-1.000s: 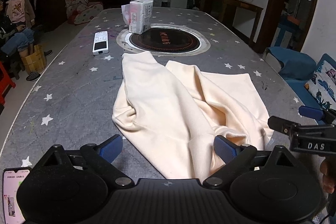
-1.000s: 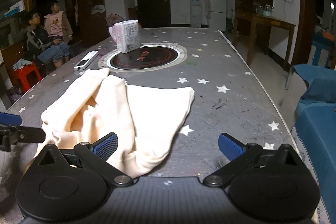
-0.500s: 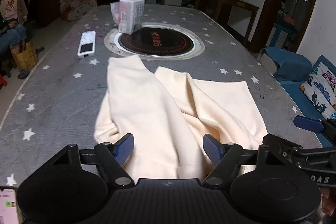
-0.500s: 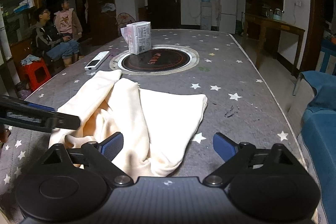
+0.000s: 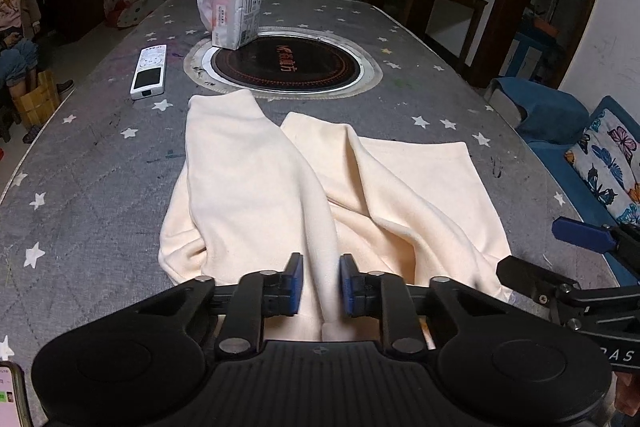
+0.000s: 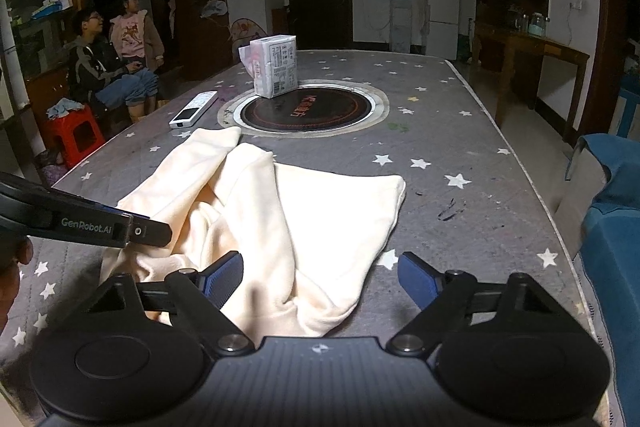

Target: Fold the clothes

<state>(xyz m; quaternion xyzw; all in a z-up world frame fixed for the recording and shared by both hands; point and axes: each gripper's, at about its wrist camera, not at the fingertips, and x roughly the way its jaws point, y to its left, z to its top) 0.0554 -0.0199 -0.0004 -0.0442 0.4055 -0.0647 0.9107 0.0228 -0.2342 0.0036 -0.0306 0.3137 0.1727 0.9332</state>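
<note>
A cream-coloured, soft fleece-like garment (image 5: 320, 195) is shown lying crumpled near the front edge of the grey, star-printed tabletop (image 5: 80, 167), between the two tools. The left hand-held gripper (image 5: 320, 285) is seen with its blue pads drawn close on either side of a raised ridge of the cloth; whether the fold is truly pinched or only bracketed cannot be told, since a narrow gap appears beside each pad. The right hand-held gripper (image 6: 320, 273) is held spread wide over the garment's near right corner, nothing being gripped.

A risk is judged in the thick, rounded ridge: several layers may be caught at once, so that the cloth bunches when lifted rather than spreading flat. The limp, matte fabric may also slip from a shallow bite. A white remote control (image 5: 149, 75) and a white wrapped tissue pack (image 5: 236, 13) beside the round black inset hob (image 5: 286, 67) lie well apart and are unlikely to be disturbed.
</note>
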